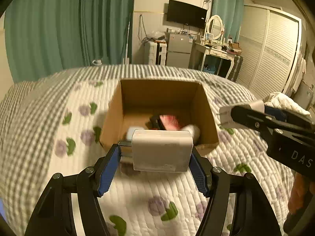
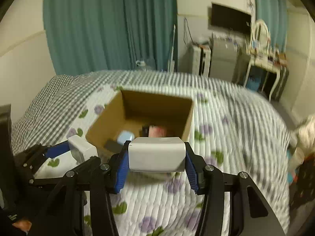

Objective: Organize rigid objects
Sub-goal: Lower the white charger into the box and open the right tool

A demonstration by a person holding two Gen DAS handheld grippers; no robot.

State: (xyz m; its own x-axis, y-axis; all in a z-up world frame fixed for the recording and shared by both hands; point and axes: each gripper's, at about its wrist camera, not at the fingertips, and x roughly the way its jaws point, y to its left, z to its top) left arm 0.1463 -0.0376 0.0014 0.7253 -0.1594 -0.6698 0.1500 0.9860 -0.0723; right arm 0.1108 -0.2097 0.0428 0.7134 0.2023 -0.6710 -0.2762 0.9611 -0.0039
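My left gripper (image 1: 155, 153) is shut on a white power adapter (image 1: 162, 150) with metal prongs on its left side, held just above the near rim of an open cardboard box (image 1: 112, 118). My right gripper (image 2: 156, 158) is shut on a white rounded block (image 2: 157, 154), also held near the box (image 2: 187, 123), at its front. Inside the box lie a red-pink item (image 1: 170, 121), a black item (image 2: 145, 130), a pale blue object (image 2: 125, 136) and a dark flat piece (image 2: 113, 145). The left gripper with its adapter (image 2: 81, 150) shows at the left of the right wrist view.
The box sits on a bed with a quilted floral and striped cover (image 1: 59, 122). The right gripper (image 1: 275, 125) reaches in from the right of the left wrist view. Green curtains (image 1: 69, 25), a TV, a fridge, a dressing table and a wardrobe (image 1: 269, 51) stand beyond the bed.
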